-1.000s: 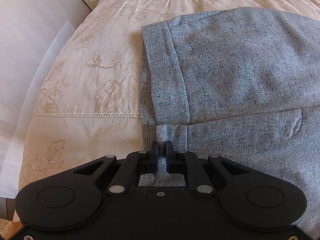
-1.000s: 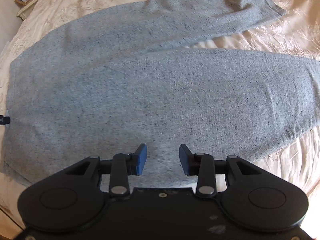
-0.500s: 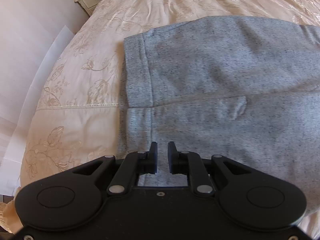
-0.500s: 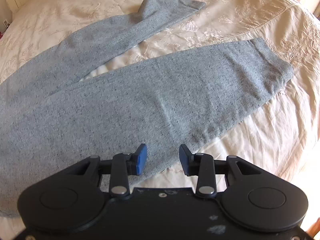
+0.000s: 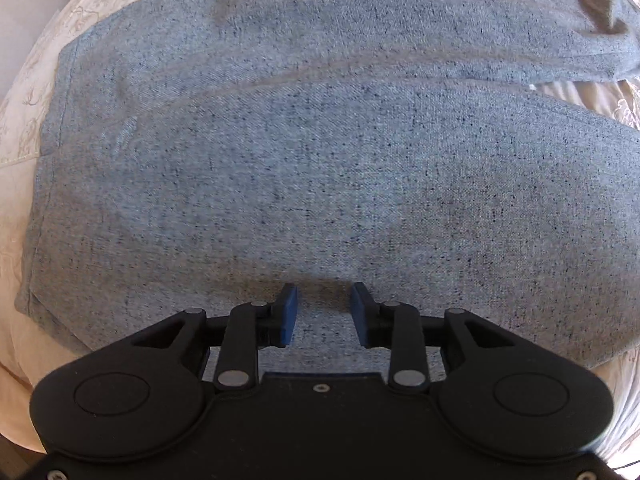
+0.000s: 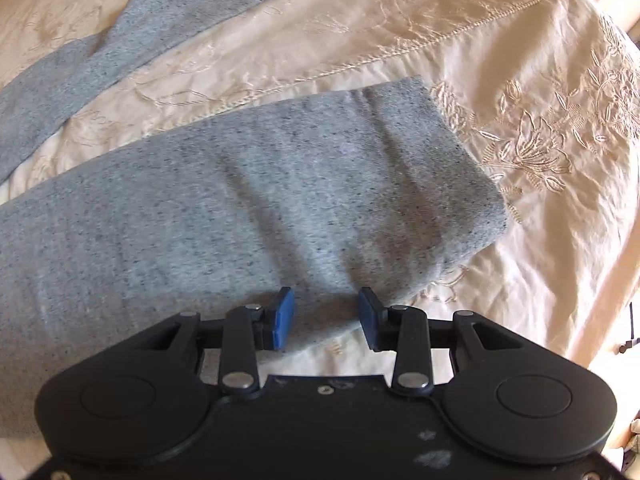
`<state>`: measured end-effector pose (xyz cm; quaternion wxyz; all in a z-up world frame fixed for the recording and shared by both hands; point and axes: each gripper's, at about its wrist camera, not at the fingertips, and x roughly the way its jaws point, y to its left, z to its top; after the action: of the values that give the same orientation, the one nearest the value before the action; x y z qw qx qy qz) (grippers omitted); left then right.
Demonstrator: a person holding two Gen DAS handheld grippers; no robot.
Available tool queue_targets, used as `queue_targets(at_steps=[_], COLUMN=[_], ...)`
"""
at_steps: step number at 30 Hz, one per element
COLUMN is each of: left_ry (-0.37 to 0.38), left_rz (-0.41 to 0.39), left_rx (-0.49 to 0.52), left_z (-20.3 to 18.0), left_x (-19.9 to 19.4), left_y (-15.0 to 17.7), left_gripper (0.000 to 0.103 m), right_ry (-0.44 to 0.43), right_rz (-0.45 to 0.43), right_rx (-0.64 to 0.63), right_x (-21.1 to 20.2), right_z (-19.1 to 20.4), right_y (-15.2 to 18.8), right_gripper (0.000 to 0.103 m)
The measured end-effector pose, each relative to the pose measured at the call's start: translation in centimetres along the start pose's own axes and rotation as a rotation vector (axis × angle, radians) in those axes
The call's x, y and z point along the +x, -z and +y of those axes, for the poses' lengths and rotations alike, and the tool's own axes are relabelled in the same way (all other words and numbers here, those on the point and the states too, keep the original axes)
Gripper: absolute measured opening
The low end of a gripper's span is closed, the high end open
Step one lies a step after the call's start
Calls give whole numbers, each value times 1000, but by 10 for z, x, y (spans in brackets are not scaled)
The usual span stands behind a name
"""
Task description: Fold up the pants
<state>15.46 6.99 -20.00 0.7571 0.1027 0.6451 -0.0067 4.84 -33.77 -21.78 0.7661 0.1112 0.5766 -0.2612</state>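
Grey speckled pants point(image 5: 320, 168) lie flat on a cream bedspread, waistband at the left, two legs running right. My left gripper point(image 5: 323, 312) is open and empty, low over the near leg's upper part close to its near edge. In the right wrist view the near leg point(image 6: 248, 200) ends in a cuff point(image 6: 460, 160) at the right; the far leg point(image 6: 120, 40) angles away at upper left. My right gripper point(image 6: 326, 316) is open and empty, its fingertips over the near edge of the near leg beside the cuff.
The embroidered cream bedspread point(image 6: 520, 80) surrounds the pants. The bed's edge curves down at the right point(image 6: 600, 280) and at the left point(image 5: 16, 80). The far leg's cuff has an upturned corner point(image 5: 600, 4).
My left gripper opened, let go of the waistband and moved right over the near leg. My right gripper stayed open and travelled right along the near leg to its cuff end.
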Motion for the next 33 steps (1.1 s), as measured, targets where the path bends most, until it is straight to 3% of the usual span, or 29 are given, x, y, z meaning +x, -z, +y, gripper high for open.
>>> queue_targets(at_steps=[3,8,12,16,19,22,24,28,32,33], left_ry=[-70,-39,-41,-38,-41,-48,-57,-75,-85,-85], left_rz=[9,-69,-161,-217,-237,-240,-230,-204,-183,-180], left_rx=[-2,-26,-45,-75,-97,-114,-120,-146,-165,-168], left_z=[-19,-32,-35,-30,-25,-16,-10,3,18,21], left_x=[0,-31,-58,-74,-79,-77,-76,-67,-60,-58], left_y=[-13,-53,-90,-116,-126,-132,-131,-131,-132,-134], left_gripper=[37,38,39,39,39,39,39,39,39,39], right_ry=[-37,-175,-275,-314,-313,-381,-363,-241,-110,-92], right_rz=[30,-67,-141,-207,-200,-160,-131,-127,-85,-73], right_rx=[9,-37,-65,-70,-66,-23,11,22,-6,-26], right_x=[-1,-24,-30,-26,-14,4,15,42,70,76], right_z=[-19,-12,20,64,100,128,147,183,204,206], right_y=[-21,-94,-162,-225,-268,-306,-324,-354,-363,-362], right_gripper=[38,38,38,38,39,38,38,38,38,33])
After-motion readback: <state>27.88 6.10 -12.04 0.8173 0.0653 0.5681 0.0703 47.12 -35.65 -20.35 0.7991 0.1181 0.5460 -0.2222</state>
